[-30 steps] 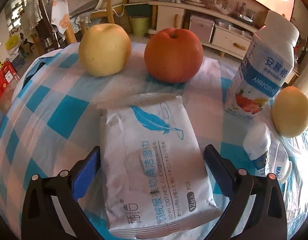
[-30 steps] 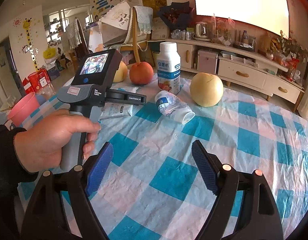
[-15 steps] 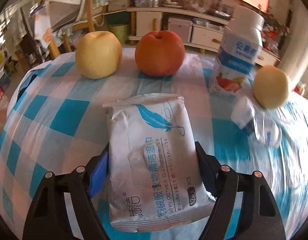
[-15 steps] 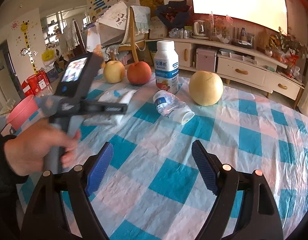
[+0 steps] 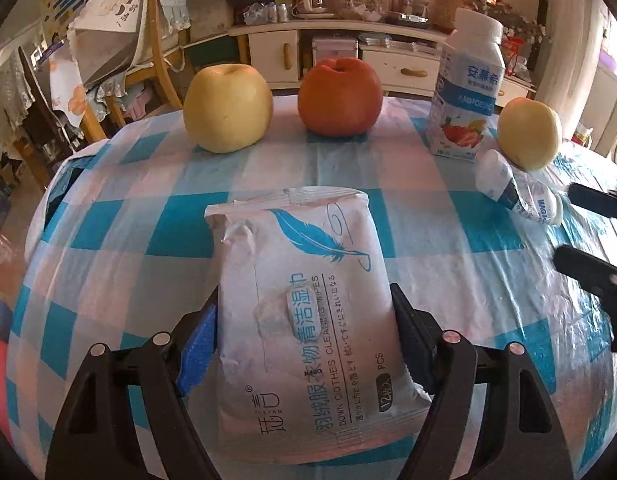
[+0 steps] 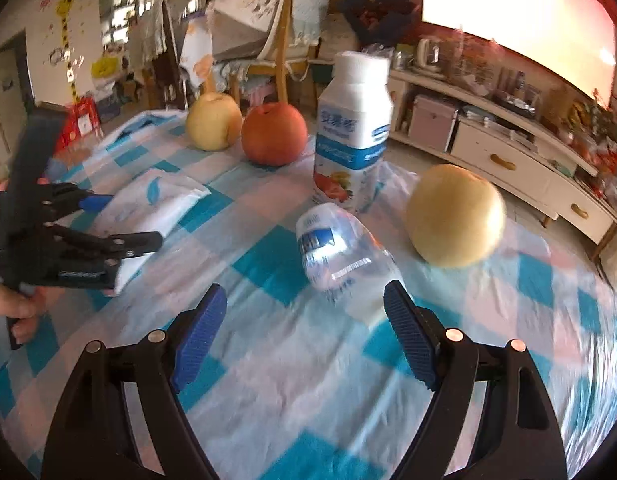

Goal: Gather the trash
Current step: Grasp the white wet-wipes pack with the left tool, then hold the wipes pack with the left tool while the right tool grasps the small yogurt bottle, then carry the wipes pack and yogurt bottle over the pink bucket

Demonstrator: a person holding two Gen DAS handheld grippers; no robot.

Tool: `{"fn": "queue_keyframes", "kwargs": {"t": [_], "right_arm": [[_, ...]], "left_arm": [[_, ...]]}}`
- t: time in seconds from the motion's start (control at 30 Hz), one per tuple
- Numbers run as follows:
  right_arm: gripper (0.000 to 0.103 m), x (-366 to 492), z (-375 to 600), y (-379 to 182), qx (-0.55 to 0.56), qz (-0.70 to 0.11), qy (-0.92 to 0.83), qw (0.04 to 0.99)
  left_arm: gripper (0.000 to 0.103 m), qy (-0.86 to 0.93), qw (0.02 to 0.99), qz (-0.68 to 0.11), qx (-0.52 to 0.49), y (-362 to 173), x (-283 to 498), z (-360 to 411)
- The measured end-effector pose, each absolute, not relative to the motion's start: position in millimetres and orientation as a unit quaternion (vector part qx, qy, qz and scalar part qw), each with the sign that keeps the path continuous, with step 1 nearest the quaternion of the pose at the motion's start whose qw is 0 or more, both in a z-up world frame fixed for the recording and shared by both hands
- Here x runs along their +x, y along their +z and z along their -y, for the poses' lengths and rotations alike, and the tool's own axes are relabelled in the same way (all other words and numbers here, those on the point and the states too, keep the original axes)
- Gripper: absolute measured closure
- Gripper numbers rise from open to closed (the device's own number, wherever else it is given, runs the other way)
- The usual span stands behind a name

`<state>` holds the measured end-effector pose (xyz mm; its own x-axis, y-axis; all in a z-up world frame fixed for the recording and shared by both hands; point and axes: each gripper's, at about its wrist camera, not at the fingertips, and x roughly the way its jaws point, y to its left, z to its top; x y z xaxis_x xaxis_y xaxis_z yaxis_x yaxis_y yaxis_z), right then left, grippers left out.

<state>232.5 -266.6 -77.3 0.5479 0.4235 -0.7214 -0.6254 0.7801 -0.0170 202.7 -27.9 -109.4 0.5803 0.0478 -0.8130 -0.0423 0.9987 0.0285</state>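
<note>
Left gripper [image 5: 304,332]: clamped across the wipes pack [image 5: 308,320], a pad pressed on each long edge; the wide grip suits a flat, soft packet that would slip from a narrow pinch.
Wipes pack: trash, I judge; in the left jaws near the table's front, its far end low over the cloth [image 5: 108,264] or resting on it, I cannot tell which.
Right gripper [image 6: 306,336]: jaws spread wide with nothing between them, aimed down at the crushed bottle [image 6: 336,256], likely the next pick.
Crushed bottle: lying on its side just past the right fingertips, cap end nearest; it may roll when touched.
Pear [image 6: 454,216]: just right of the bottle, close enough to be nudged by the right finger.
Yoghurt bottle [image 6: 352,136]: upright just behind the crushed bottle; a careless reach could tip it.
Apples: a red apple [image 5: 340,98] and a yellow apple [image 5: 228,108] at the far edge, side by side, well clear of both grips.
Person's hand [image 6: 16,308]: holds the left gripper's handle at the left edge of the right view.
Bin: none that I can make out.
</note>
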Motion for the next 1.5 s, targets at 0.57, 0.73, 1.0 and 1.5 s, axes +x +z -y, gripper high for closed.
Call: {"fn": "queue_keyframes", "kwargs": {"t": [0.57,0.73,1.0,1.5], "right_arm": [[0.067,269,234,-91,-0.215,-0.396,0.285,0.846],[0.079,264,240,-81,-0.198,-0.387,0.283,0.855],[0.087,242,255,-62,-0.132,-0.375,0.290,0.871],[0.087,172,258,-1,-0.066,-0.330,0.300,0.892]], "left_arm": [[0.025,0.007,0.886,-0.461,-0.039,-111,207,12],[0.025,0.011,0.887,-0.460,-0.044,-109,207,6],[0.025,0.009,0.896,-0.442,-0.035,-99,198,7],[0.025,0.006,0.923,-0.381,-0.050,-43,151,-14]]}}
